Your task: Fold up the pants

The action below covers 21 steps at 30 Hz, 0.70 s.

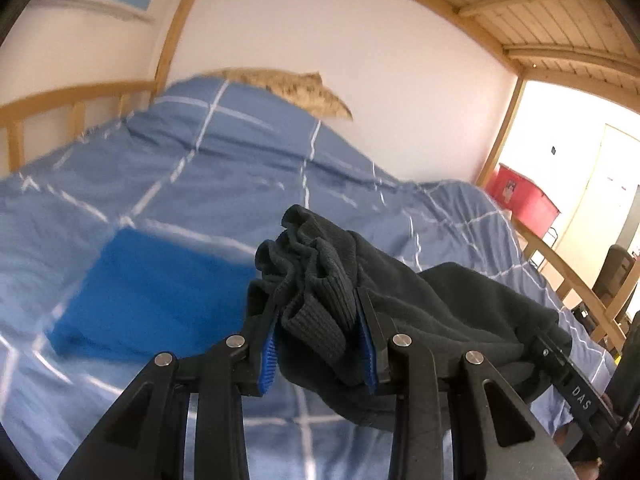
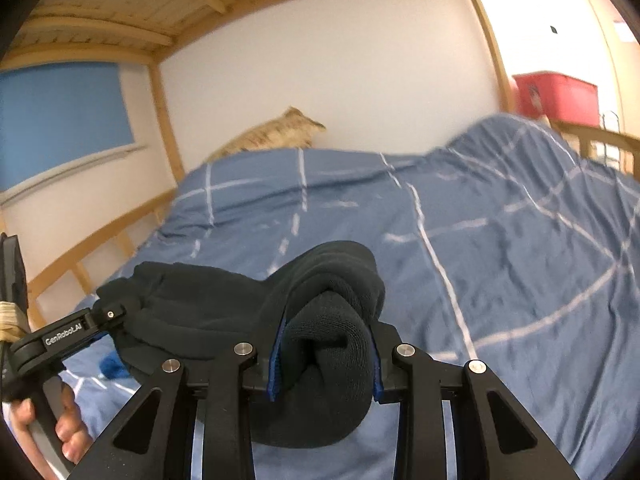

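Up above the bed [image 1: 168,168], I held the pants [image 1: 400,288] stretched sideways between my left gripper [image 1: 320,340] and right gripper [image 2: 326,356], each pinching a dark bunched end.

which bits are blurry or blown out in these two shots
Left wrist view: the blue checked duvet and blue folded cloth are motion-smeared, the doorway at right overexposed; the left gripper and dark pants stay sharp. Right wrist view: duvet softly blurred, top-right corner blown out, the right gripper crisp.
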### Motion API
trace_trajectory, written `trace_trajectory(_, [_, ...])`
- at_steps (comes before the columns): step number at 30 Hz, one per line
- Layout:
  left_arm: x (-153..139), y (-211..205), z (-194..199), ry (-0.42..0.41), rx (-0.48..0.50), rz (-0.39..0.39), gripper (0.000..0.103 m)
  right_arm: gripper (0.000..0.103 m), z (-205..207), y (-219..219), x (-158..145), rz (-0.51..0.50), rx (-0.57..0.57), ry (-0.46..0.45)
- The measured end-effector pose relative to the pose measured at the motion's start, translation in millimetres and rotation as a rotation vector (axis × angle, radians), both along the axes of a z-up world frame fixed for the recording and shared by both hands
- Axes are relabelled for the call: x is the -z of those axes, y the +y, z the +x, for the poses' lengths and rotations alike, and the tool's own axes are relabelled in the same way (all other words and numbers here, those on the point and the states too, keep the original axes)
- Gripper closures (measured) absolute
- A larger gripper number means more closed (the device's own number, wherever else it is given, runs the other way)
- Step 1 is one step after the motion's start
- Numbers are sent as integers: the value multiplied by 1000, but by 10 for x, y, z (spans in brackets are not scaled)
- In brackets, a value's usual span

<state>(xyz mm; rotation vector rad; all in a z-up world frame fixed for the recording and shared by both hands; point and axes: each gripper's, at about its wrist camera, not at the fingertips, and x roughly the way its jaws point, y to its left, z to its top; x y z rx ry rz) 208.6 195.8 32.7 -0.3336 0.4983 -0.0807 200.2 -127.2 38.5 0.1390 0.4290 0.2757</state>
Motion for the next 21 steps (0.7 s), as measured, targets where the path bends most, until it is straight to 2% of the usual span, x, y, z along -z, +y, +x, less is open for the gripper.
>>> trace_trajectory(6, [-336, 609, -1, -50, -52, 71, 70, 70, 125, 626, -295, -12, -81, -71])
trace_trajectory(10, [-369, 1031, 69, -48, -90, 104, 70, 70, 287, 1150, -318, -24, -140, -83])
trace_trajectory(16, [-121, 1648, 268, -21, -143, 104, 70, 70, 528, 1832, -171, -55, -198, -73])
trace_trajectory(21, [336, 1957, 471, 50, -140, 79, 70, 70, 603, 2169, 141, -108, -206, -53])
